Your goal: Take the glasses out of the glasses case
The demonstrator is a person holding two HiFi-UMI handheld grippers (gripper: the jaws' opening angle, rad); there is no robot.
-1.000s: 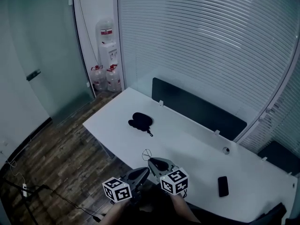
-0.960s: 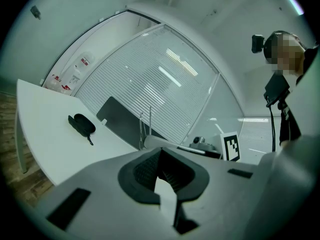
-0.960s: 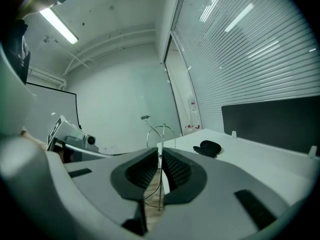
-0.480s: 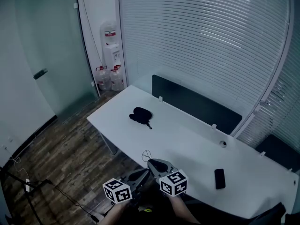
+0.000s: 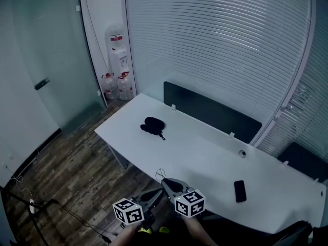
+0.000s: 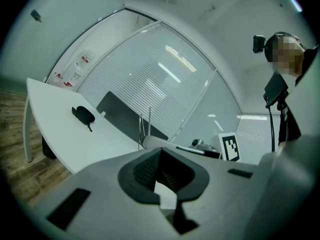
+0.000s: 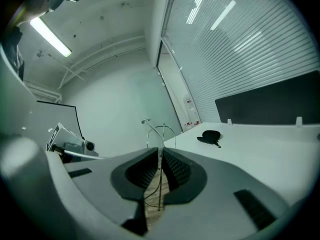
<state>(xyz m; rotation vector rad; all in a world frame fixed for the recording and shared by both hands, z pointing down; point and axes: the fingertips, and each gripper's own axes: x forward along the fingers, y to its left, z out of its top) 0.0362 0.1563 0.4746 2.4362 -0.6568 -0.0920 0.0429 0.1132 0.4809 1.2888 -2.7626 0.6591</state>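
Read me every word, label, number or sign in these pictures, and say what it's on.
No text here can be read.
Water dispenser: red label, too small to read.
Water bottles on the floor: red labels, too small to read.
Marker cubes: black-and-white square patterns only, no letters.
Phone: no print visible.

Left gripper (image 5: 158, 192) and right gripper (image 5: 165, 180): grey shells, black ribbed pads (image 7: 177, 169), each bearing a white cube (image 5: 127, 210) with black square markers.
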